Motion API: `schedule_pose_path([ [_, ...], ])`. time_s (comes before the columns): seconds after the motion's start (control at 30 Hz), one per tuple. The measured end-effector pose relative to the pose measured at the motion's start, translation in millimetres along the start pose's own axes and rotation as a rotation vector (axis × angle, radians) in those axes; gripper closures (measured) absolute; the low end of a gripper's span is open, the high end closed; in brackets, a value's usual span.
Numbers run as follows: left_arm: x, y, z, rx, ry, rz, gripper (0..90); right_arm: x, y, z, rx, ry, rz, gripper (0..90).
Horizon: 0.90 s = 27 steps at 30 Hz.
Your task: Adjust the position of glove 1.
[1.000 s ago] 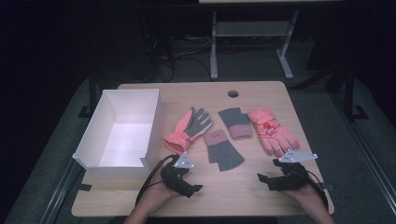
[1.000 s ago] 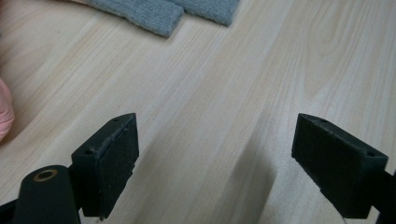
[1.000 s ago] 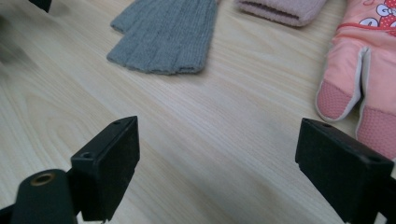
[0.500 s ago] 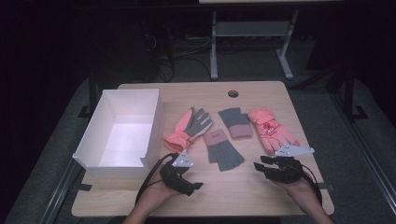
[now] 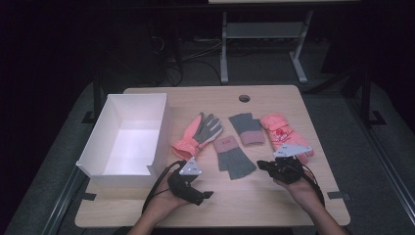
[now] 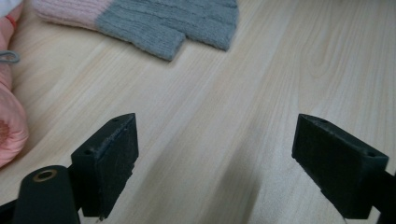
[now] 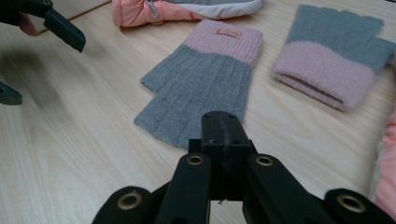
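R gripper closed, empty; L wide

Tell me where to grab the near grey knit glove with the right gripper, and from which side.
Take the near grey knit glove at its grey finger-end edge, the part closest to the right gripper, coming low from the person's side. It lies flat on the table, so one jaw probably has to slide under that thin edge. The jaws are shut now, so open them first.

Two hand-held black grippers: the left gripper and right gripper each carry a grey three-cornered plate on top and trail a black cable. Blocky black jaws, brass-ringed holes in the linkage arms; forearms unsleeved.
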<state>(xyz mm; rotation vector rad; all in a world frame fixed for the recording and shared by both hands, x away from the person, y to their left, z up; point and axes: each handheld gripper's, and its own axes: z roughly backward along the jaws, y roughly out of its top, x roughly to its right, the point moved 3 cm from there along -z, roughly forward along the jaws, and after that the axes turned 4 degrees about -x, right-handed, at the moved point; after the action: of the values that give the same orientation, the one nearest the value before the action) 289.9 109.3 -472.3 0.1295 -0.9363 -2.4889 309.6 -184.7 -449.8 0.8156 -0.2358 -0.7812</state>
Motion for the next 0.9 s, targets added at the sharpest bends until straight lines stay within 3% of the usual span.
schedule_pose_path([
  [0.13, 0.8, 0.9, 2.2, -0.001, 0.005, -0.002, 14.1, -3.7, 6.6, -7.5, -0.013, 0.009, 0.016, 89.9],
  [0.2, 2.8, 1.6, 3.6, 0.027, 0.011, -0.011, 14.8, -5.9, 10.0, -12.8, -0.016, 0.019, 0.024, 89.8],
  [0.5, 0.8, -0.8, 1.0, 0.009, 0.0, -0.003, 14.8, -15.5, 20.1, -39.6, -0.06, 0.07, 0.047, 89.8],
  [0.6, -0.3, -1.8, 0.5, 0.014, 0.001, 0.017, 14.8, -20.3, 16.1, -45.4, -0.088, 0.084, 0.07, 89.8],
  [0.9, -3.0, -3.0, 1.4, 0.011, 0.001, 0.012, 14.8, -20.5, 8.5, -57.1, -0.129, 0.094, 0.069, 89.8],
])
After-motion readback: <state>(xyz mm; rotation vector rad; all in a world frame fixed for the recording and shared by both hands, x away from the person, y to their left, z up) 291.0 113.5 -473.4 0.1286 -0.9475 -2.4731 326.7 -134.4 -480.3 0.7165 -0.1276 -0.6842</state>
